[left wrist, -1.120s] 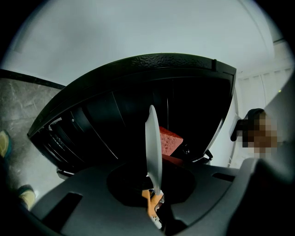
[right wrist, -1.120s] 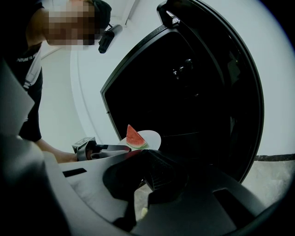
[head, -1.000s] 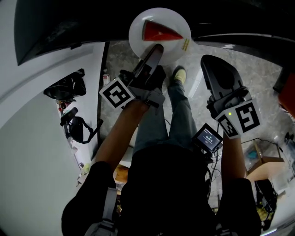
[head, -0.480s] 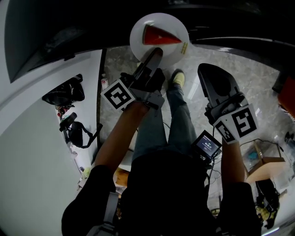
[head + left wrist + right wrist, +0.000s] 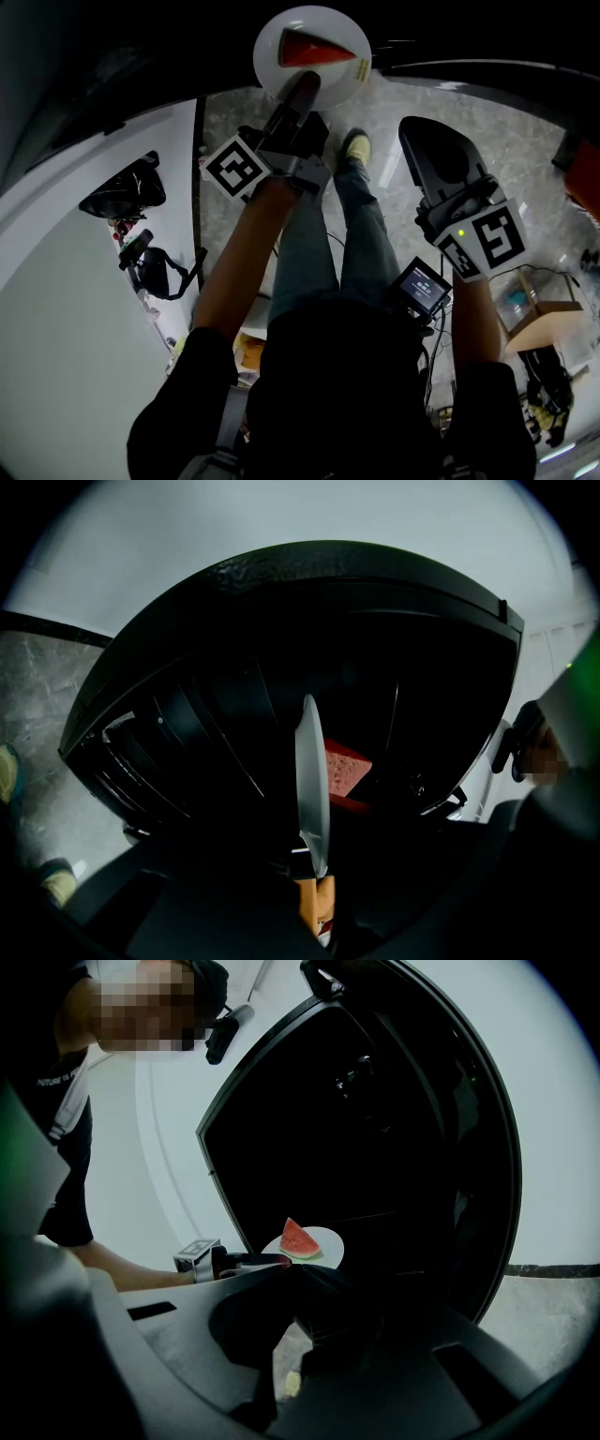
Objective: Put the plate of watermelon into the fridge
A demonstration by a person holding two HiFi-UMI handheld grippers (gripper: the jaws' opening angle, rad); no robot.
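A white plate (image 5: 336, 28) carrying a red watermelon wedge (image 5: 314, 49) is held out at the top of the head view, at the edge of the dark fridge opening (image 5: 141, 47). My left gripper (image 5: 302, 89) is shut on the plate's near rim. In the left gripper view the plate (image 5: 311, 780) shows edge-on between the jaws, the wedge (image 5: 345, 769) to its right, with the black fridge interior (image 5: 281, 649) behind. The right gripper view shows plate (image 5: 328, 1241), wedge (image 5: 298, 1239) and left gripper (image 5: 253, 1262) in front of the fridge (image 5: 375, 1147). My right gripper (image 5: 441, 159) hangs to the right, shut and empty.
Wire racks (image 5: 178, 733) line the fridge's inside. A white surface (image 5: 66, 309) with black bags (image 5: 127, 187) on it fills the left. The person's legs and shoe (image 5: 356, 145) stand on marble floor (image 5: 525, 141). A cardboard box (image 5: 544, 328) sits at the right.
The left gripper has carried the plate upward in the head view, further into the dark fridge opening. The right gripper has barely shifted.
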